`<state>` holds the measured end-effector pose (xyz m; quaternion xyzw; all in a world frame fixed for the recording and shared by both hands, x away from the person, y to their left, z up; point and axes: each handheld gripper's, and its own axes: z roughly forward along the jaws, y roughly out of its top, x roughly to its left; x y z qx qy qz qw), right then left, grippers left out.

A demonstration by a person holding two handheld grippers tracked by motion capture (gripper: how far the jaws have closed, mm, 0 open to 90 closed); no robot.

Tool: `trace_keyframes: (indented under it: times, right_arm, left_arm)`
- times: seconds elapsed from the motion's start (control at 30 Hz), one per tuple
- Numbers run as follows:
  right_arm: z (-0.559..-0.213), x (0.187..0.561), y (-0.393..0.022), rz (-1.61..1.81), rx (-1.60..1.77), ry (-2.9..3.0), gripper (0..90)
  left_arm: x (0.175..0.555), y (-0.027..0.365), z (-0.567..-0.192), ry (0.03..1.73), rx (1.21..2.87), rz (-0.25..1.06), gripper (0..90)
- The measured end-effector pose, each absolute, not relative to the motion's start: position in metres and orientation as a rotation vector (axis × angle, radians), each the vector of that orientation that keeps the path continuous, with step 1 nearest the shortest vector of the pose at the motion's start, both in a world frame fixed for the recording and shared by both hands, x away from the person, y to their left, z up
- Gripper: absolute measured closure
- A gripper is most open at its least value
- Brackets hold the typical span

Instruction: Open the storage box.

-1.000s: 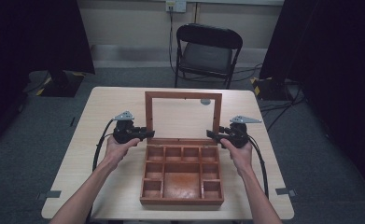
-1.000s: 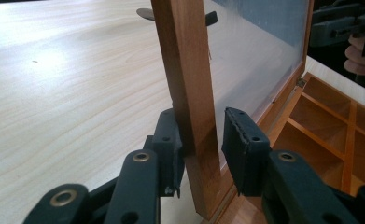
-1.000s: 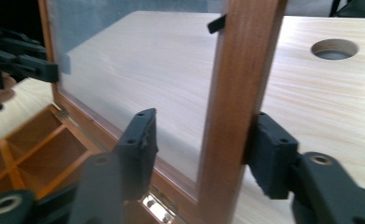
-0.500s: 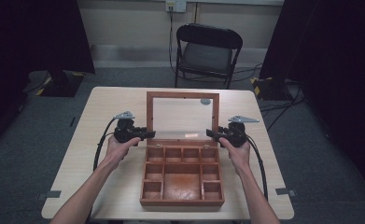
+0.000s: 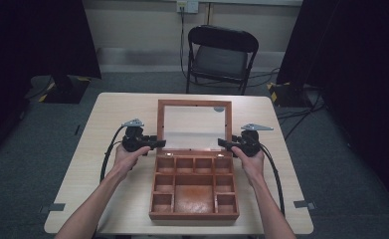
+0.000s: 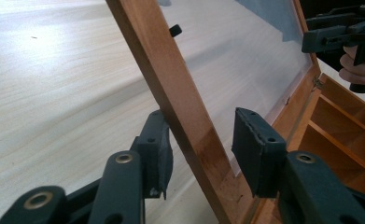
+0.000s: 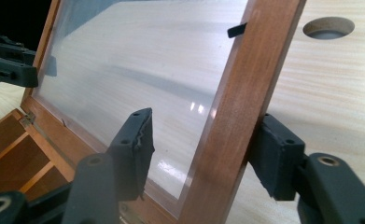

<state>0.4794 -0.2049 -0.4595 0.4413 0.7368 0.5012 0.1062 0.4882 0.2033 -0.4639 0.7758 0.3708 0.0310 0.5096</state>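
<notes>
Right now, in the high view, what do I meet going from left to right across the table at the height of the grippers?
Left gripper → glass-paned lid of the wooden box → right gripper.

A recording studio or lab space — black curtains (image 5: 38, 40) hang at both sides, a lone folding chair (image 5: 221, 57) stands on grey carpet (image 5: 341, 164), cables (image 5: 291, 107) trail across it, tape marks (image 5: 304, 204) sit beside a bare table (image 5: 112, 119).
</notes>
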Motion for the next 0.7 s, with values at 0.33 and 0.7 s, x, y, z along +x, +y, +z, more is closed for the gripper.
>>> trace_keyframes:
  times: [0.33,0.7]
  right_arm:
    - [-0.465,0.483,-0.201,1.451,1.319,2.183,35.0]
    - [-0.47,0.485,-0.197,1.395,1.336,2.185,25.8]
  left_arm:
    - [0.491,0.203,-0.47,0.908,1.869,0.062,51.9]
    - [0.495,0.203,-0.478,0.942,1.859,-0.01,45.7]
